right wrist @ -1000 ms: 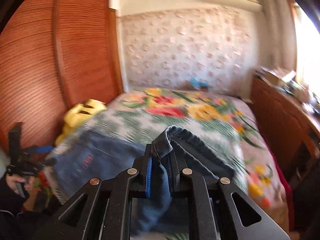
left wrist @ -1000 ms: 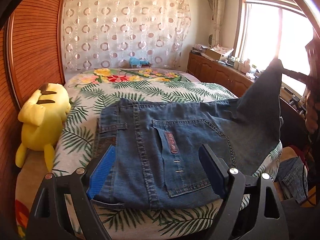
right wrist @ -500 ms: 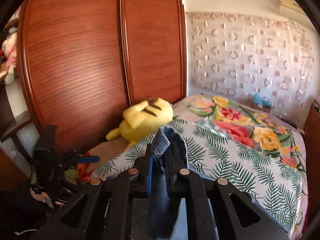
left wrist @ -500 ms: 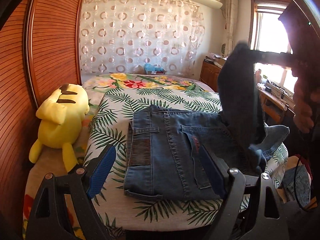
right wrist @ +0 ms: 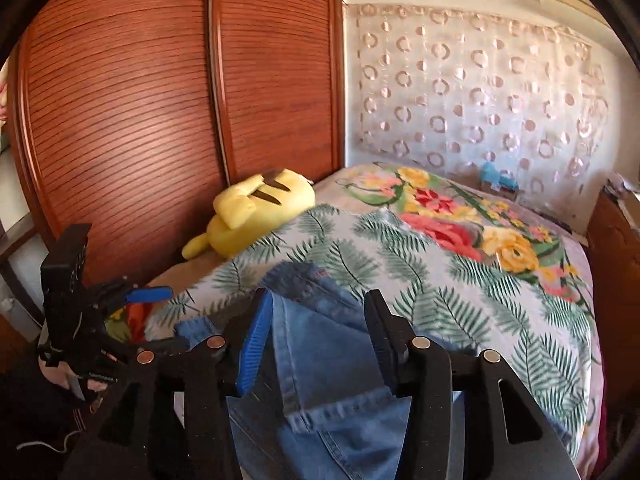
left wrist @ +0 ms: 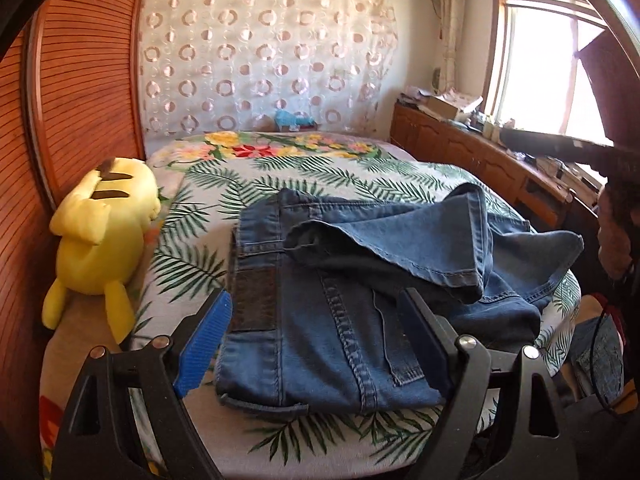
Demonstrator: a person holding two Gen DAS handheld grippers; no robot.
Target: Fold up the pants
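My blue denim pants (left wrist: 328,320) lie on the leaf-print bedspread, waistband toward the yellow plush side. The legs are doubled back loosely over the seat, hems rumpled and uneven across the top.

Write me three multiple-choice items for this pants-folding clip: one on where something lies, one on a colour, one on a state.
1. Where is the yellow plush toy?
A. On the folded jeans
B. At the bed's edge beside the wooden wardrobe
C. On the cabinet under the window

2. What colour is the ribbed pad on one finger of the left hand-held gripper?
A. Blue
B. Red
C. Green

3. How do the jeans stand with the right hand-held gripper?
A. Lifted clear of the bed
B. Pinched tight at the hem
C. Lying on the bed, leg laid back over the seat, hem between parted fingers

Answers: 1 B, the toy lies against the wardrobe side. 2 A, the pad shows bright blue. 3 C, the jaws are opening, with gaps either side of the denim.
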